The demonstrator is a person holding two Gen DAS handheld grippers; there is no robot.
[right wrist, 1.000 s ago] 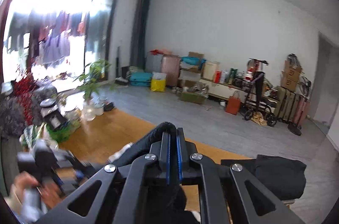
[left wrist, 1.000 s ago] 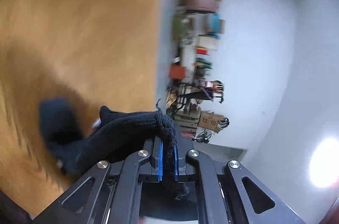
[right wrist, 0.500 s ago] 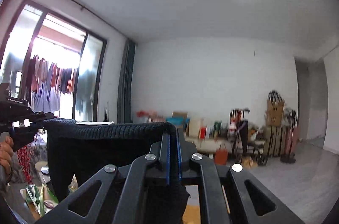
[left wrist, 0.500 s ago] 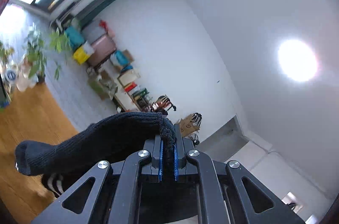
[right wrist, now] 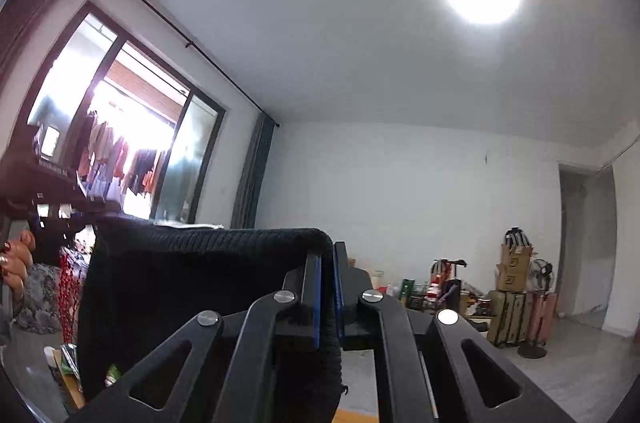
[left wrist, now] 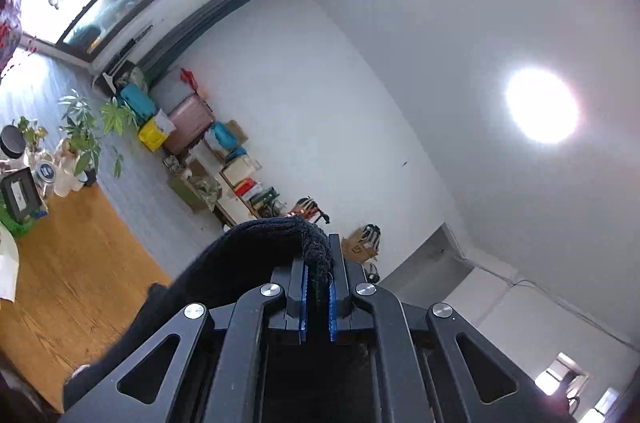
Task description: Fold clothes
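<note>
The black knit garment point(right wrist: 192, 287) hangs stretched in the air above the bench point(left wrist: 76, 271), left tool point(left wrist: 317, 287) and right tool point(right wrist: 327, 297) each clamped on its top edge, likely to straighten it for folding.

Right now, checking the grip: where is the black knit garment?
The black knit garment hangs stretched between both shut grippers, left and right.

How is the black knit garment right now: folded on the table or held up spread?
Held up spread: black knit garment stretches between both grippers, above the table.
</note>
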